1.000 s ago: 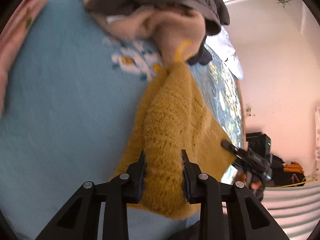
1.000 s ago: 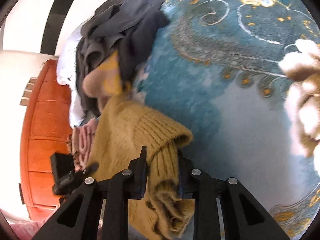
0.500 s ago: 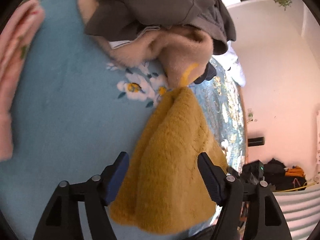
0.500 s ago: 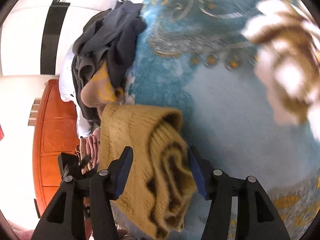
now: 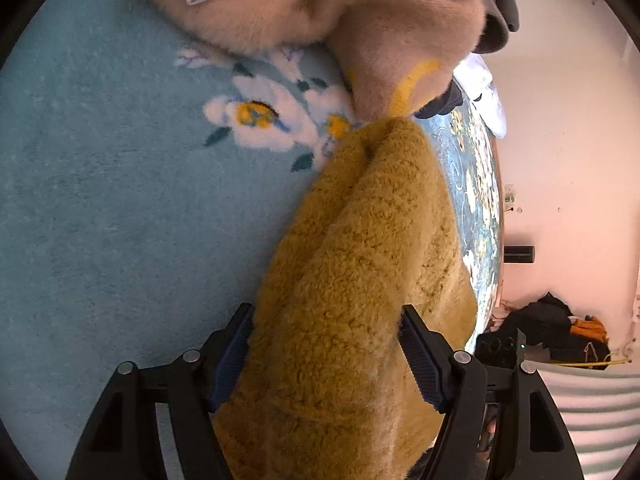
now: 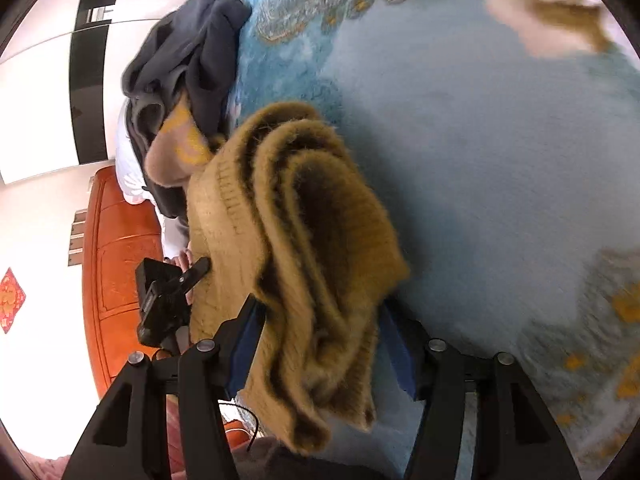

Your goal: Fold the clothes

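Grippers, left (image 5: 326, 354) and right (image 6: 320, 340), are gaping wide around the fuzzy mustard-yellow knitted sweater (image 5: 360, 280), gripping nothing; loose folds risk slumping open.

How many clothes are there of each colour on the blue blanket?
Mustard yellow: 1, the fuzzy sweater between both grippers.
Beige with a yellow stripe: 1, the fluffy garment in the pile.
Dark grey or navy: at least 1, the dark clothes on top; the bundle is too tangled to split.
White: 1, the white garment underneath.
Total: at least 4.
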A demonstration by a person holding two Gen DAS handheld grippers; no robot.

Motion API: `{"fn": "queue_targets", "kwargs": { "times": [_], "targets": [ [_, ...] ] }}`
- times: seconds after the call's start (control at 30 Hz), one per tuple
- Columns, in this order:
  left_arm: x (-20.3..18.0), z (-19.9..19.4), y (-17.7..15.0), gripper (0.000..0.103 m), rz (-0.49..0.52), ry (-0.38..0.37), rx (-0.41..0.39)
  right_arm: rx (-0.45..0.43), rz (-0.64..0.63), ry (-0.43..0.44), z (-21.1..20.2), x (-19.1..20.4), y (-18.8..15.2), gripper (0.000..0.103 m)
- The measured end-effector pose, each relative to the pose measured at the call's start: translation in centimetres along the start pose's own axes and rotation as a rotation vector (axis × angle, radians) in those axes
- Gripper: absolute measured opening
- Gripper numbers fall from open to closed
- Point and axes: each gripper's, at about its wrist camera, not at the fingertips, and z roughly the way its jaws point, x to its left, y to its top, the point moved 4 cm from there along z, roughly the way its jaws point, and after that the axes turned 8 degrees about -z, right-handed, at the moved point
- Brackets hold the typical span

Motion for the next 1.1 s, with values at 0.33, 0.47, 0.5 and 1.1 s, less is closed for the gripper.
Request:
{"fn": "queue_targets", "kwargs": {
  "times": [0.33, 0.47, 0.5, 1.1],
  "targets": [
    [-1.8, 1.4, -0.4, 0.075, 0.055, 0.076, 0.013, 0.016, -0.114, -0.039, 1.8, 2.2, 2.0, 0.065],
    [-2.6, 1.4, -1.3, 0.058, 0.106, 0.165, -0.008, 0.016, -0.152, -0.11, 1.4, 2.8, 2.2, 0.045],
    [-2.8, 1.3, -1.5, 0.05, 0.11, 0.174, -0.014, 0.016, -0.155, -0.124, 1.4, 3.1, 2.3, 0.044],
    [-8.6, -7.5, -8.9, 0.036, 0.162, -0.151, -0.07, -0.207, -0.325, -0.105, -7.6, 13.8, -0.2, 0.037]
  ]
}}
